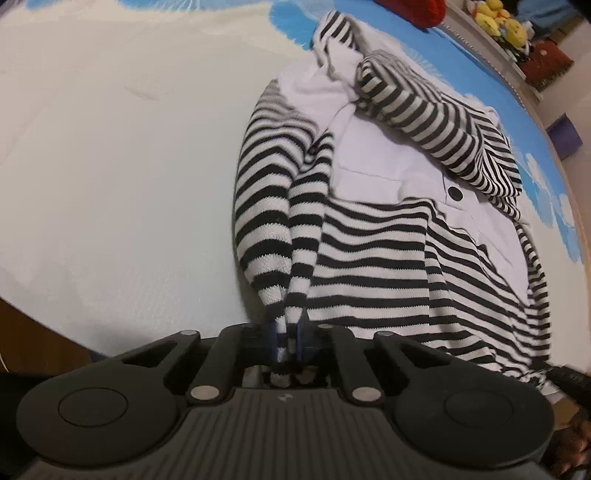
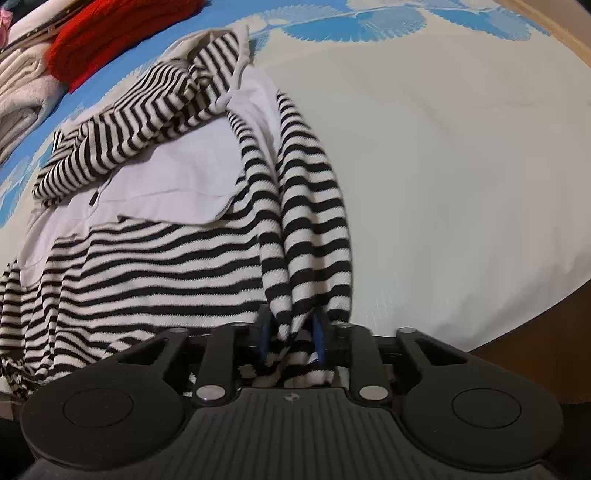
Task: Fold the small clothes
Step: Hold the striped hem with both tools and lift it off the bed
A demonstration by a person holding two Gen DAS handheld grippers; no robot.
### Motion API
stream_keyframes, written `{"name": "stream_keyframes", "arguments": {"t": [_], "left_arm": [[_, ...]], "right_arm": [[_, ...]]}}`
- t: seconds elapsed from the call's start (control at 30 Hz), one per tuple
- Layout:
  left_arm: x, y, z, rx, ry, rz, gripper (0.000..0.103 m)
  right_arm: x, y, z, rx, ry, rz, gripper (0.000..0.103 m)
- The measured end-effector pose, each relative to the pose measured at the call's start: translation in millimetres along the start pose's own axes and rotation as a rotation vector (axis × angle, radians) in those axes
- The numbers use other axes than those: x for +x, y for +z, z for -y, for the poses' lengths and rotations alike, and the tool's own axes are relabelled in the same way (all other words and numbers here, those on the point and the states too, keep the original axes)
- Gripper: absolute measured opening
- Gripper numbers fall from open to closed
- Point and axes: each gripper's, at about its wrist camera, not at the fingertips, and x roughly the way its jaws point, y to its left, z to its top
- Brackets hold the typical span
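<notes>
A black-and-white striped garment with a white front panel and a dark button lies spread on a white and blue bed sheet. My left gripper is shut on a bunched fold at the garment's left edge, and the cloth rises tight into the jaws. In the right wrist view the same striped garment fills the left half. My right gripper is shut on a gathered striped fold at the garment's right edge. One striped sleeve lies folded across the white panel.
A red knitted item and pale folded cloths sit at the far left of the bed. Yellow plush toys stand on a shelf beyond the bed. White sheet stretches to the garment's right. The bed's wooden edge runs close by.
</notes>
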Motion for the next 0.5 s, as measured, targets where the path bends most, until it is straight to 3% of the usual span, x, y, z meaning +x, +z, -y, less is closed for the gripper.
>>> {"name": "stream_keyframes", "arguments": {"t": [0.13, 0.2, 0.3, 0.5], "left_arm": [[-4.8, 0.4, 3.9, 0.02, 0.003, 0.025, 0.01], [1.4, 0.7, 1.0, 0.001, 0.005, -0.006, 0.013], [5.5, 0.0, -1.6, -0.003, 0.006, -0.023, 0.016], [6.7, -0.4, -1.6, -0.004, 0.008, -0.024, 0.016]], "right_arm": [[-12.4, 3.2, 2.1, 0.017, 0.013, 0.074, 0.007], [-9.4, 3.8, 4.3, 0.037, 0.01, 0.057, 0.008], [1.8, 1.3, 9.7, 0.081, 0.009, -0.01, 0.019], [3.1, 1.4, 6.2, 0.059, 0.003, -0.012, 0.019]]}}
